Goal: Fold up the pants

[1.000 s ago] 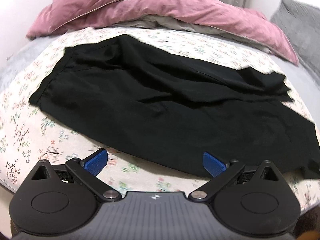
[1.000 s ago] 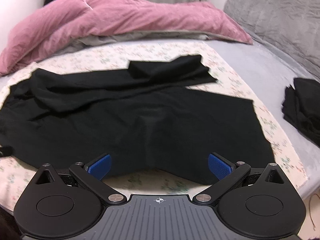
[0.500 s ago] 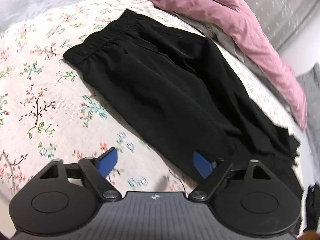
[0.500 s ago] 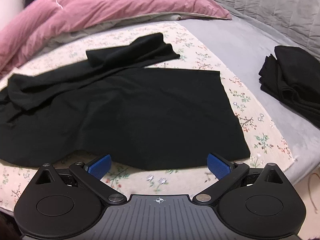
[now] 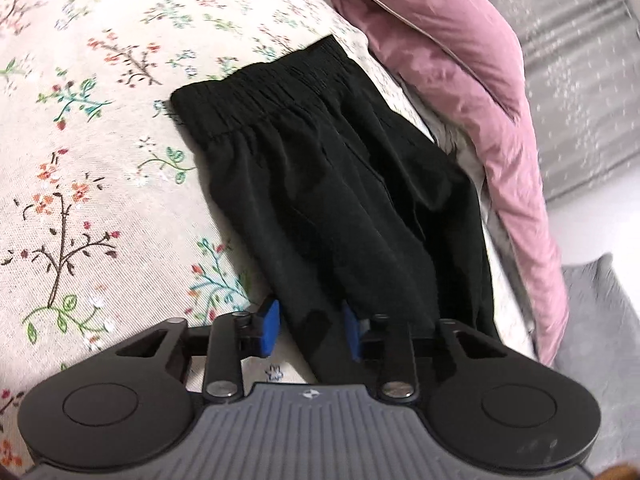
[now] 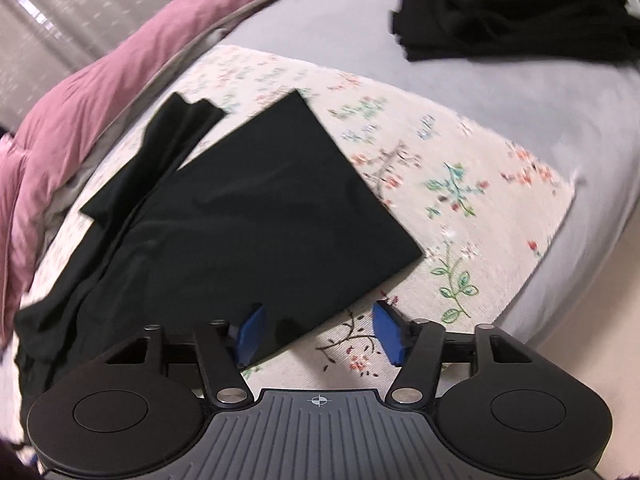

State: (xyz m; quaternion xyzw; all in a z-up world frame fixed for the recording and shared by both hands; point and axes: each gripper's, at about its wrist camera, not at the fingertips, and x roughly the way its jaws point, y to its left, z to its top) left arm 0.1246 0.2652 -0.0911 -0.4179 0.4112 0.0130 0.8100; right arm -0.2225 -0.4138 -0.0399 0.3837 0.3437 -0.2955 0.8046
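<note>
Black pants (image 5: 328, 184) lie flat on a floral cloth (image 5: 80, 160), their gathered waistband (image 5: 272, 88) at the far end in the left wrist view. My left gripper (image 5: 312, 330) straddles the near side edge of the pants below the waist. Its jaws are closing, with fabric between the blue pads (image 5: 271, 326) and a gap still showing. In the right wrist view the pants' leg end (image 6: 256, 216) lies flat. My right gripper (image 6: 320, 334) sits over that leg's near edge, jaws closing, fabric by the left pad (image 6: 250, 334) and unpinched.
A pink duvet (image 5: 460, 60) is bunched along the far side of the pants. A pile of folded black clothes (image 6: 512, 8) sits on the grey bedsheet (image 6: 520, 92) beyond the floral cloth (image 6: 460, 184). A grey pillow (image 5: 592, 320) lies at the right.
Both grippers have rolled, dropped and moved in to opposite ends of the pants. Their jaws have narrowed from wide open, and each now has a fabric edge between its pads.
</note>
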